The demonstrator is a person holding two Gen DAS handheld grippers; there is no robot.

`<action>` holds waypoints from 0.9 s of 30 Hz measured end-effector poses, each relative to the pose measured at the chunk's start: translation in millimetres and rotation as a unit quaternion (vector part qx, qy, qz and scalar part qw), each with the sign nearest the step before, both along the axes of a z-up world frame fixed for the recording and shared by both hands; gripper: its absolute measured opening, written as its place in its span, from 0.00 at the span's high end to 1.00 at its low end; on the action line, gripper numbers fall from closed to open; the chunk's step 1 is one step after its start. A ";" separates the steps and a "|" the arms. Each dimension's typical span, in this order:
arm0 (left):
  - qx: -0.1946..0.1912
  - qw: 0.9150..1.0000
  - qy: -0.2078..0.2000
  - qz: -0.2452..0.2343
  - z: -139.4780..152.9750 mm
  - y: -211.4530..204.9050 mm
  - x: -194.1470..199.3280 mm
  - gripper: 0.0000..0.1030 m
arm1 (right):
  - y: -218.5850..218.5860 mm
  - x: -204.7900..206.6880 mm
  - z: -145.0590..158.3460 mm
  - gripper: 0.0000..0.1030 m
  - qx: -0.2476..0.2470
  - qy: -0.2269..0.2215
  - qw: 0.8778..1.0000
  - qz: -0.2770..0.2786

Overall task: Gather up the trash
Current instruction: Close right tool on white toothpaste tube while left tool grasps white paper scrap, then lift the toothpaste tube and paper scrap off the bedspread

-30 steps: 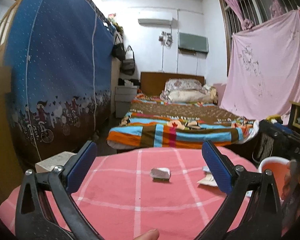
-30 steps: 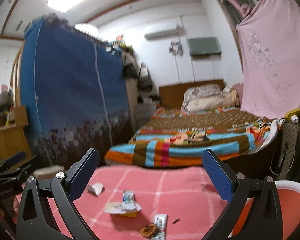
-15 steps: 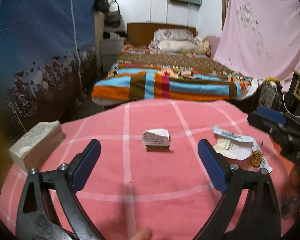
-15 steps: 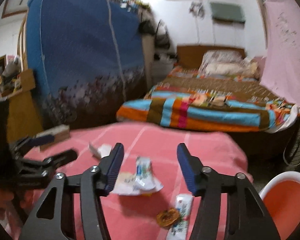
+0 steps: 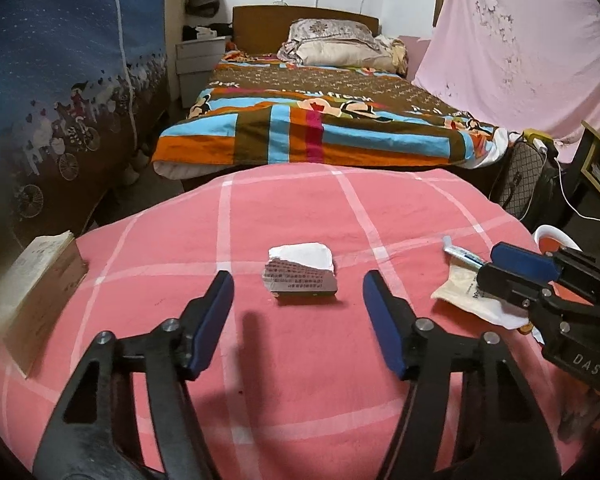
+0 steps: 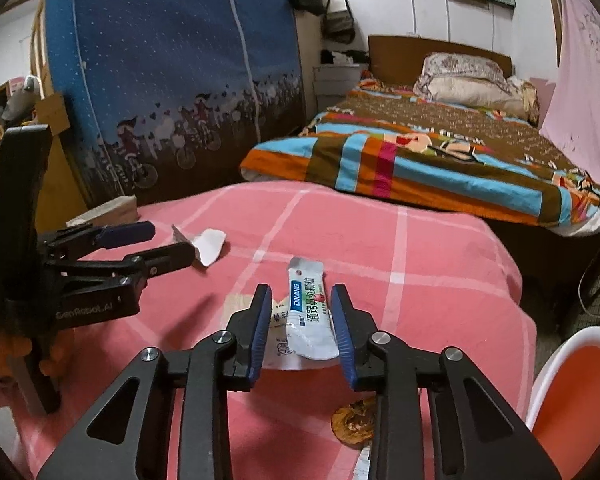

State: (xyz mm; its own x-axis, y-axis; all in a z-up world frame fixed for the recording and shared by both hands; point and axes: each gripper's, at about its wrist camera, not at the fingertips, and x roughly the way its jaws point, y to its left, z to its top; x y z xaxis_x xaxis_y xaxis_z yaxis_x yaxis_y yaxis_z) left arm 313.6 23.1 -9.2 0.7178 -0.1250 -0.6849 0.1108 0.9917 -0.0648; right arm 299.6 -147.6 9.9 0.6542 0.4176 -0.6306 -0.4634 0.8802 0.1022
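Torn paper scrap (image 5: 302, 274) lies on the pink checked bench (image 5: 292, 208), mid-surface, just ahead of the left gripper (image 5: 298, 312); jaws closing, scrap ahead of the pads, not touched. White sachet (image 6: 309, 312) lies on a flat paper wrapper (image 6: 278, 344) nearer the bench's right side. Right gripper (image 6: 300, 320) straddles the sachet, jaws closing, pads either side, contact not clear, so released for now. Brown round scrap (image 6: 354, 420) sits near the bench edge under the right gripper. Another wrapper end (image 6: 362, 466) shows below it. Book-like block (image 5: 32, 292) at the bench's left edge. Orange bin with white rim (image 6: 572, 404) beside the bench, right. Bed (image 5: 320, 120) behind.
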 end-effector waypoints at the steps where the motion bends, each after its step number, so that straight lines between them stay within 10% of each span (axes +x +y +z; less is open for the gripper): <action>1: 0.001 1.000 0.002 -0.001 -0.4 -0.7 1.4 0.57 | 0.3 0.9 -0.9 0.77 0.000 0.003 1.000 -0.001; 8: 0.006 1.000 0.020 -0.003 -3.1 -2.2 10.4 0.76 | 0.0 3.1 -3.7 0.82 0.003 0.014 1.000 0.000; 27: 0.004 0.997 -0.082 0.011 23.5 -10.8 -30.1 0.77 | -10.1 -16.5 14.2 0.86 0.038 -0.057 0.998 -0.009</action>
